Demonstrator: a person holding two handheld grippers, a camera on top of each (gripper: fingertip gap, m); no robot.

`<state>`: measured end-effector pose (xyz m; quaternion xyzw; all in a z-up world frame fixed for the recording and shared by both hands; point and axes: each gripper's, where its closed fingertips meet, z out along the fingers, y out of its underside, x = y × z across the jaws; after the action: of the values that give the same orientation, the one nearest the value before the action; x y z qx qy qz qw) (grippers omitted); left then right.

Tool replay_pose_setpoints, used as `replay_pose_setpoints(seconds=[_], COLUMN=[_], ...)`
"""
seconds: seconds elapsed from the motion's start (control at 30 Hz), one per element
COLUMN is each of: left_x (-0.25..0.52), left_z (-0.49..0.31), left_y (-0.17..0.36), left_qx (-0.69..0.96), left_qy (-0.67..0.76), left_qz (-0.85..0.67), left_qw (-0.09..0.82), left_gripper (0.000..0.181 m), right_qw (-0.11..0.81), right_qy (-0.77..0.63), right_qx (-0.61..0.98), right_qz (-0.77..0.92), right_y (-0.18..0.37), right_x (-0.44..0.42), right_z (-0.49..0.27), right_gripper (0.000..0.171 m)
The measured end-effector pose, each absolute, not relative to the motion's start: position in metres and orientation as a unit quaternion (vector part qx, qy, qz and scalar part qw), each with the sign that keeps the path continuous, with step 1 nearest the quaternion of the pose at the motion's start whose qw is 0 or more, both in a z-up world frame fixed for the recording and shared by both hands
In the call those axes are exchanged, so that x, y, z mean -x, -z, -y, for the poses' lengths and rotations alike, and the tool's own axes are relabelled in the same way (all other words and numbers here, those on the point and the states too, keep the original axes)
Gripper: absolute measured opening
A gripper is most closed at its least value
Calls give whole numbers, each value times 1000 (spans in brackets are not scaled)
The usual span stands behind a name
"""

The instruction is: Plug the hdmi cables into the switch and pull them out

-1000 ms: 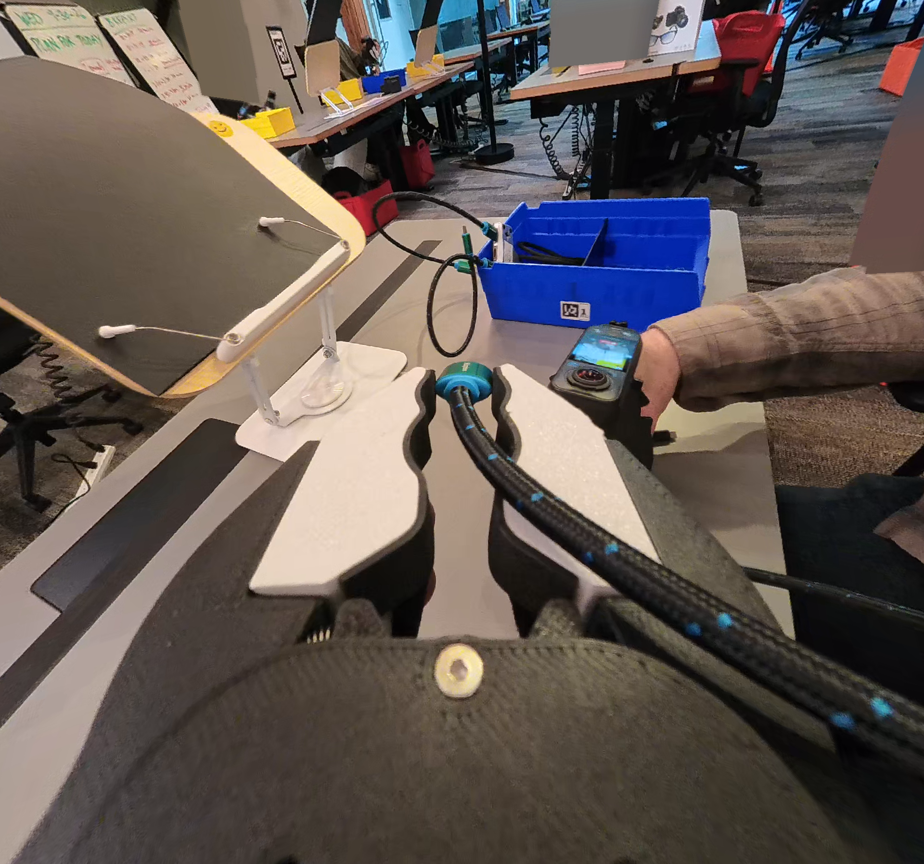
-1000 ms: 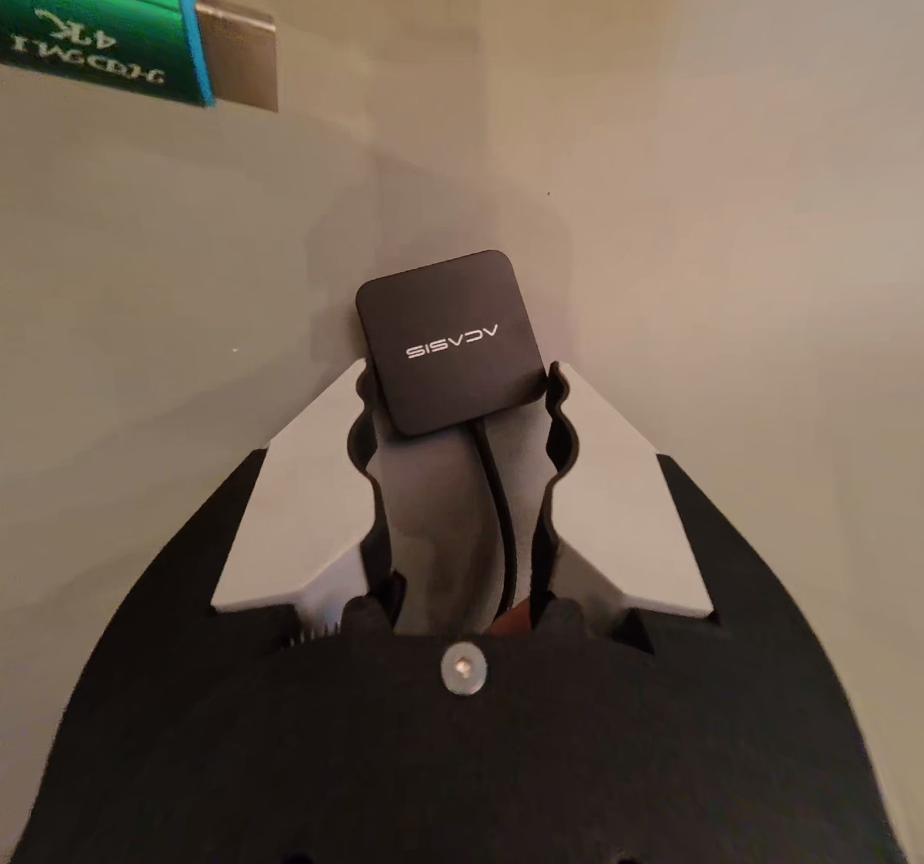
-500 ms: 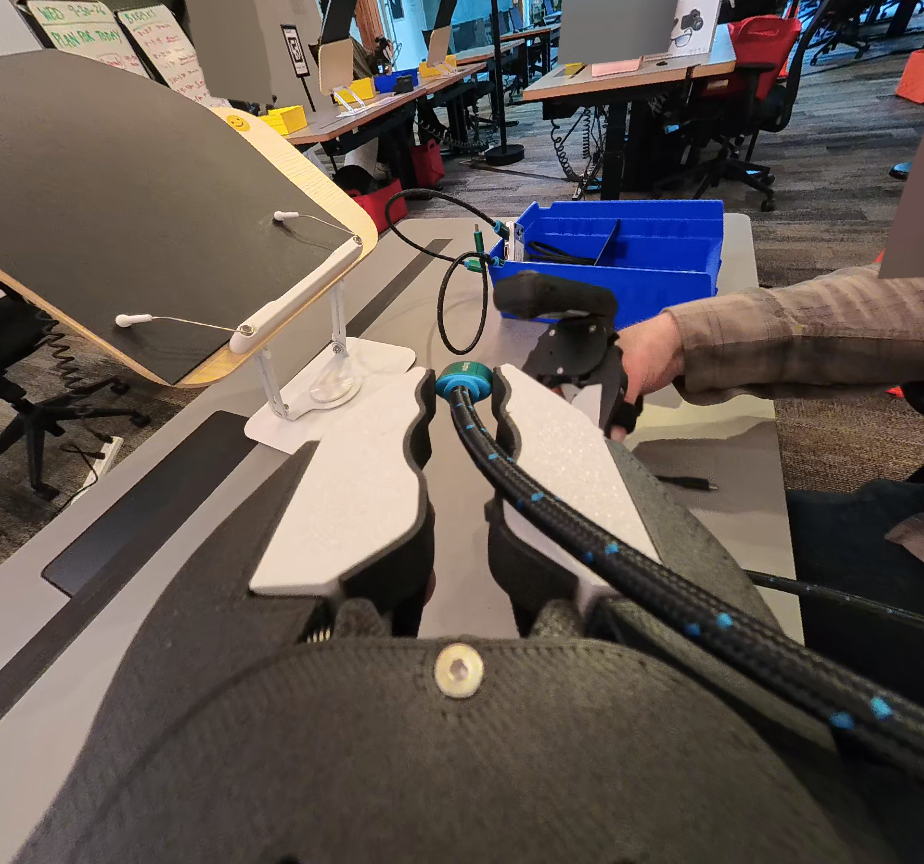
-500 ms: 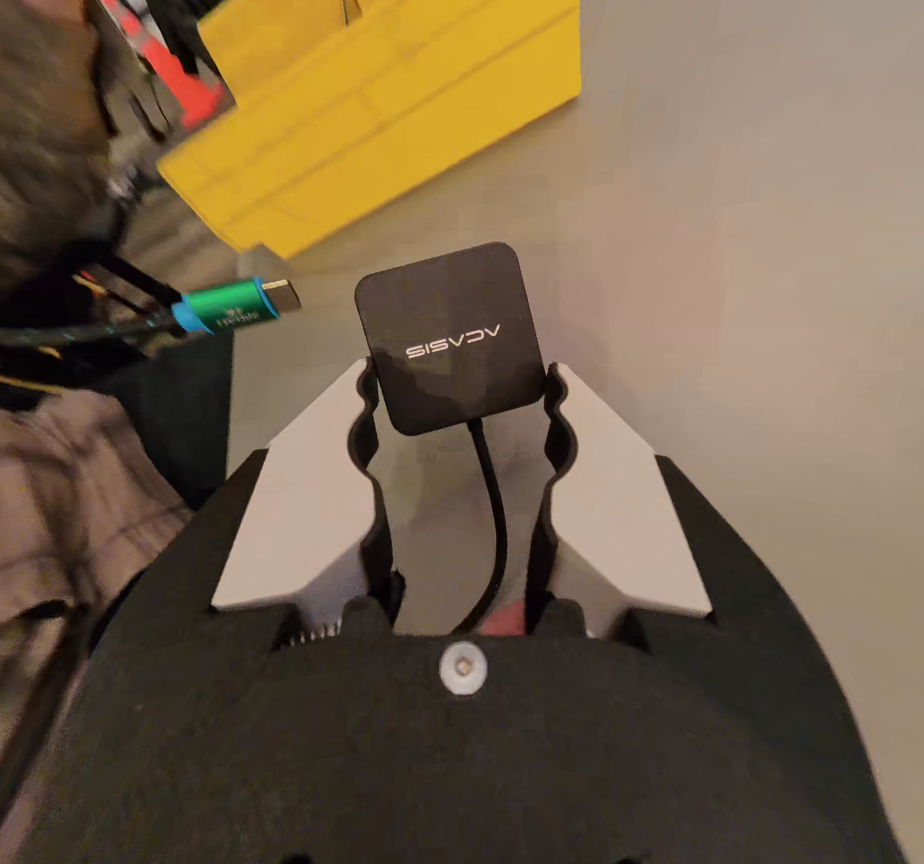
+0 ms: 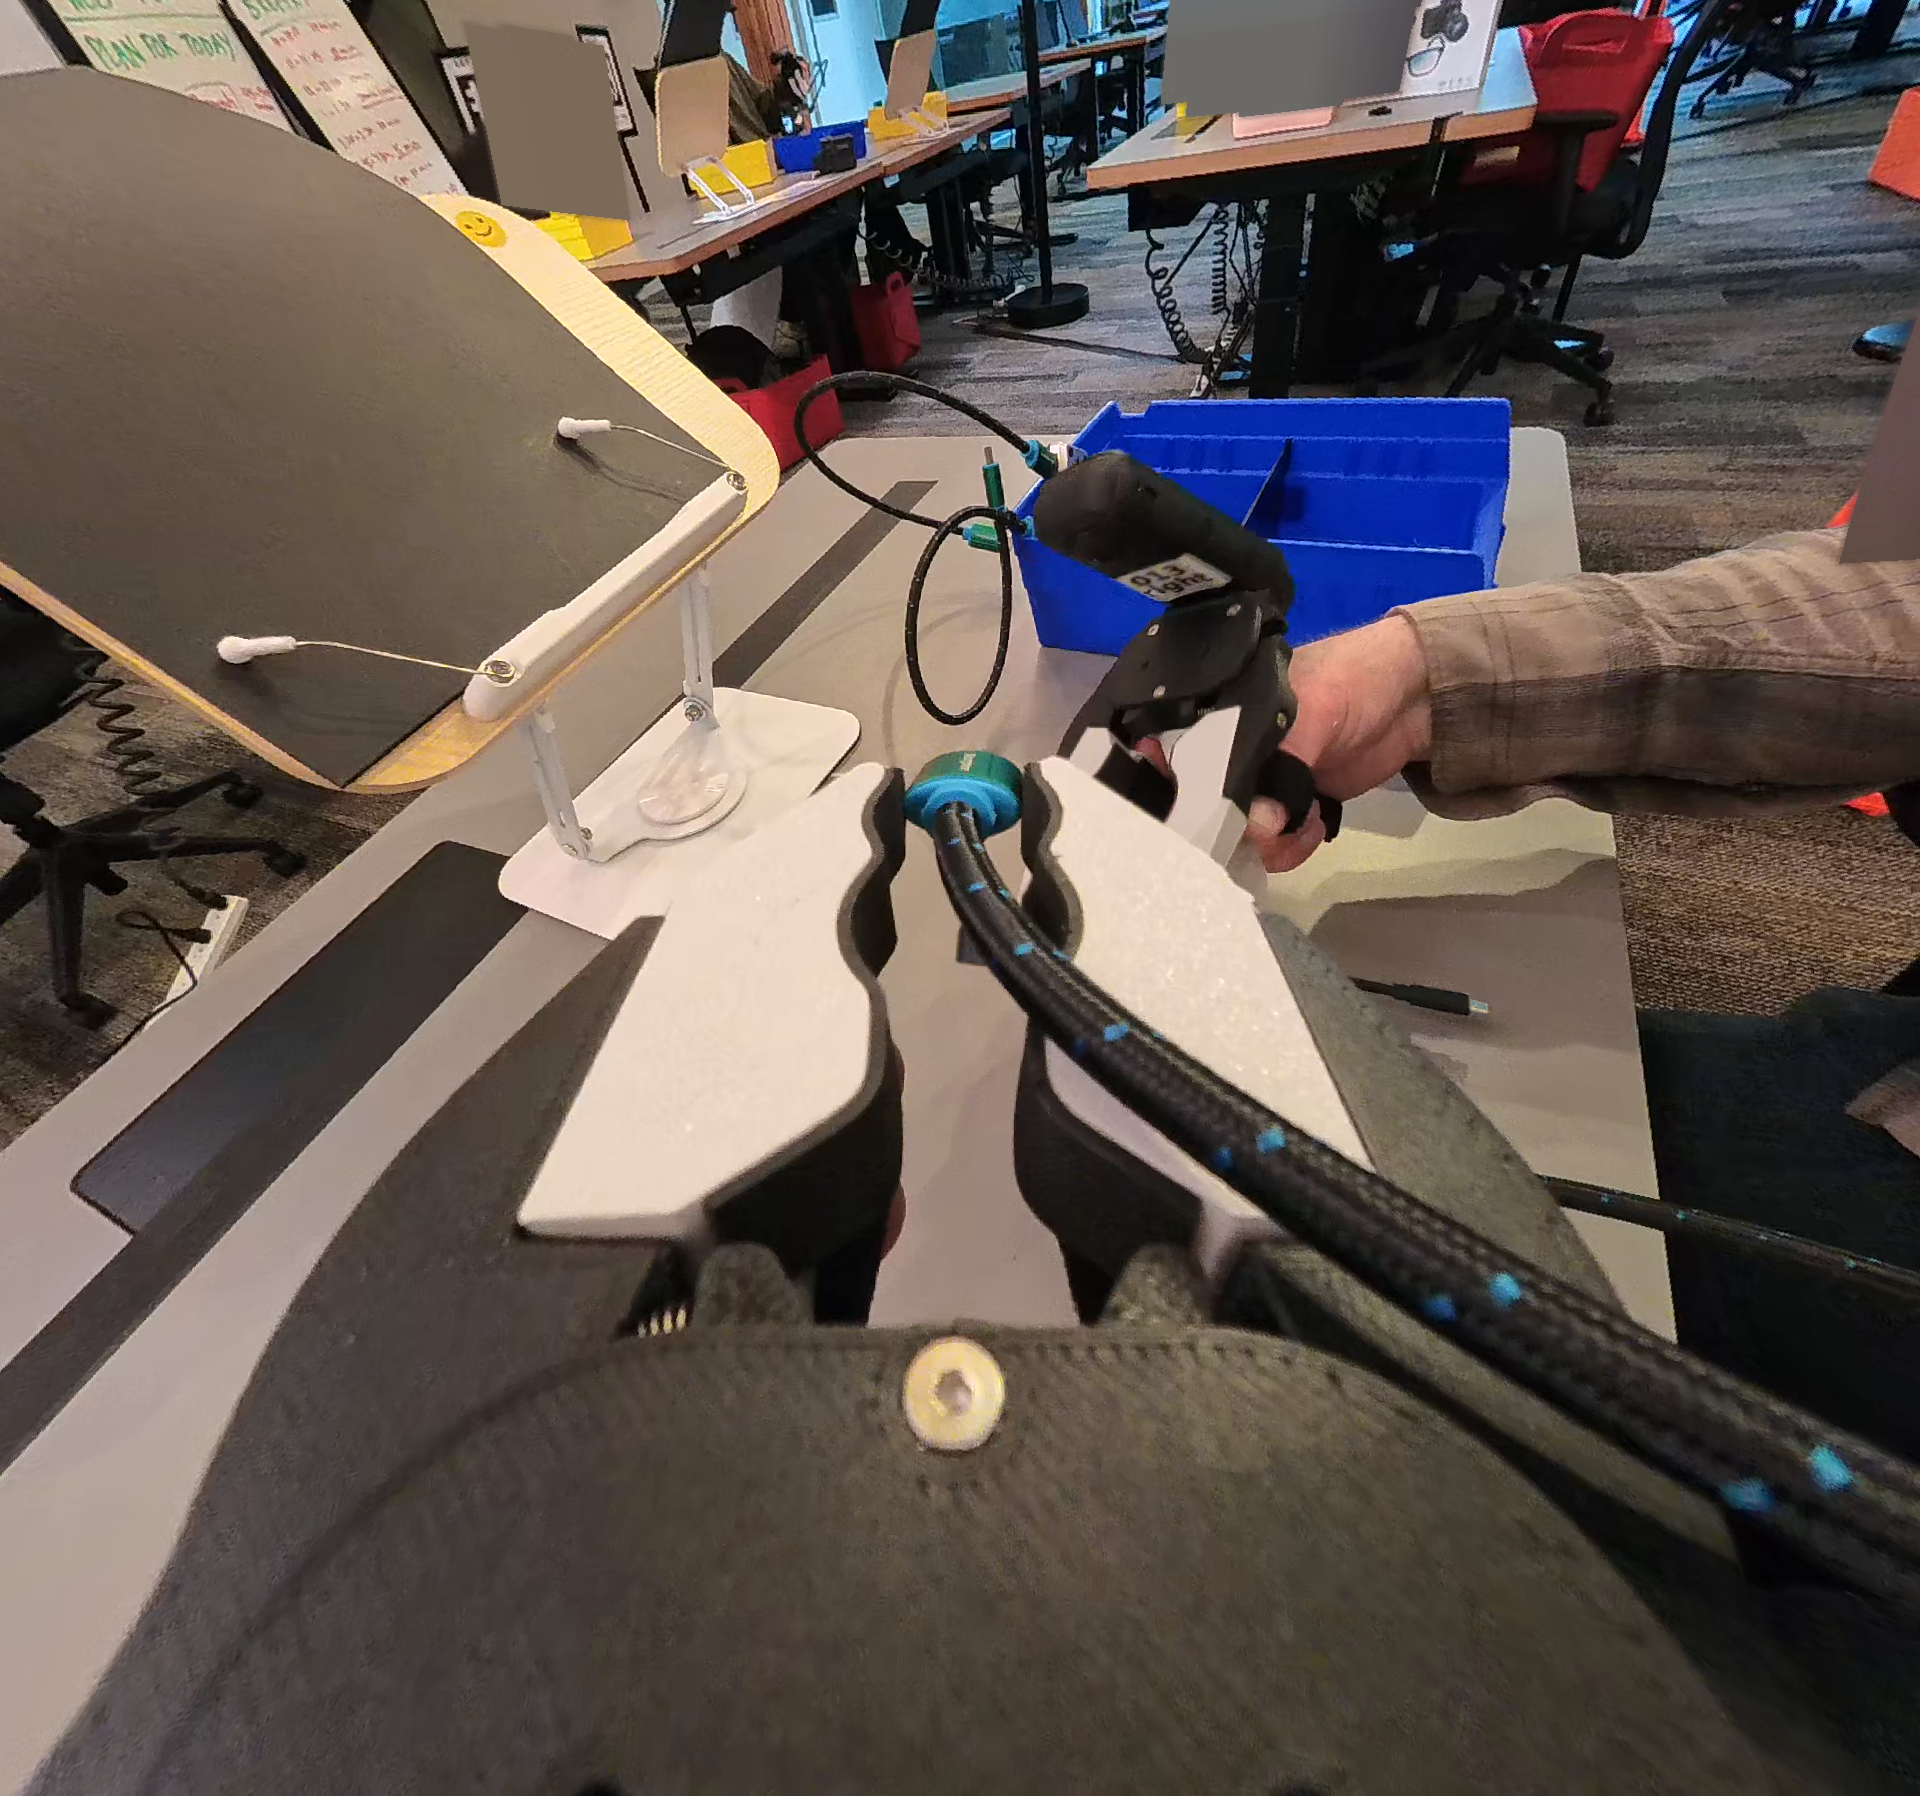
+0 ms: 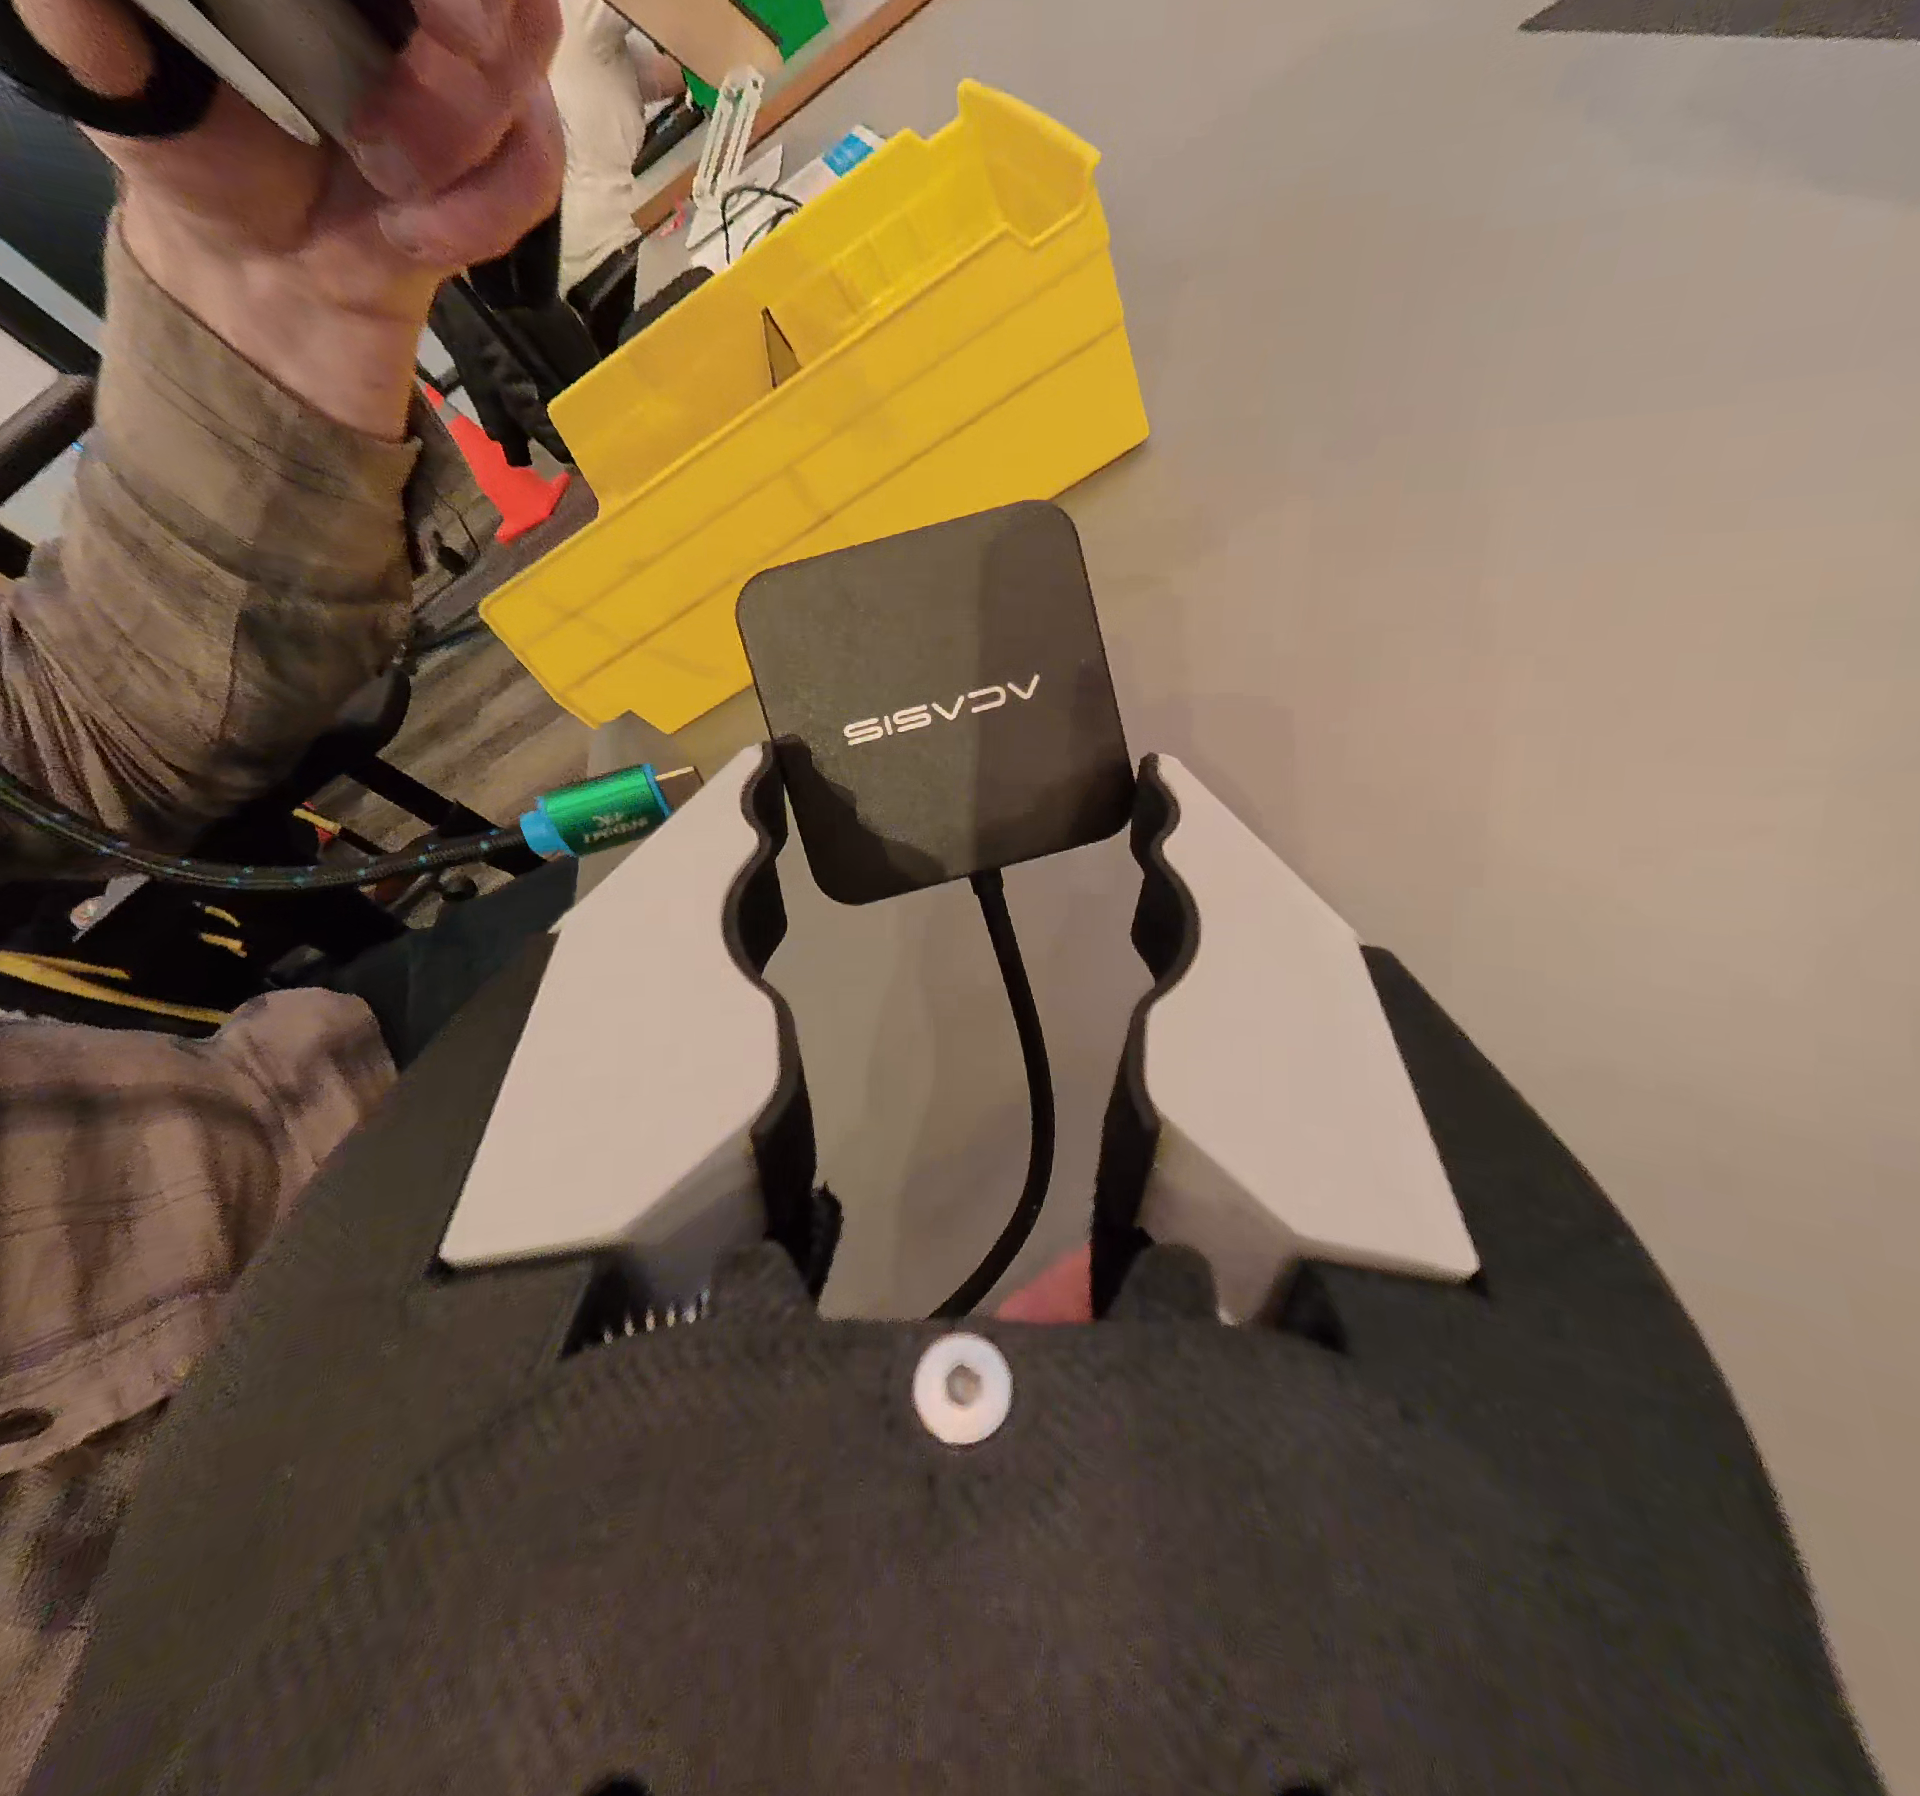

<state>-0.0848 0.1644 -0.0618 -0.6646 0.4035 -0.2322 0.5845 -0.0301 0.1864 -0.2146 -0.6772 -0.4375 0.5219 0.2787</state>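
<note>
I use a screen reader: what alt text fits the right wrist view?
The right gripper holds a black square switch over a grey table. A green HDMI plug hangs at left, before a yellow bin.

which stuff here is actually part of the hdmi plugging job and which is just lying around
Part of the job:
- black switch, clamped in the right hand-held gripper
- braided hdmi cable with green plug, clamped in the left hand-held gripper

Just lying about:
- blue bin
- yellow bin
- tilted board on its stand
- thin looped cable by the blue bin
</note>
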Motion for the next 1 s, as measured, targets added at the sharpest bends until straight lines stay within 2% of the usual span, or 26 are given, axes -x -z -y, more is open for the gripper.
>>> replay_pose_setpoints(seconds=[0.43,1.0], left_x=[76,70], left_z=[-166,-166], left_y=[73,78], left_qx=[670,671], left_qy=[240,243], left_qz=[-406,-409], left_qw=[573,568], left_gripper=[20,19], right_qw=[331,345], right_qy=[-547,-557], right_qx=[655,648], right_qz=[402,389], right_y=[184,173], right_x=[26,23], right_z=[-195,-197], right_gripper=[65,65])
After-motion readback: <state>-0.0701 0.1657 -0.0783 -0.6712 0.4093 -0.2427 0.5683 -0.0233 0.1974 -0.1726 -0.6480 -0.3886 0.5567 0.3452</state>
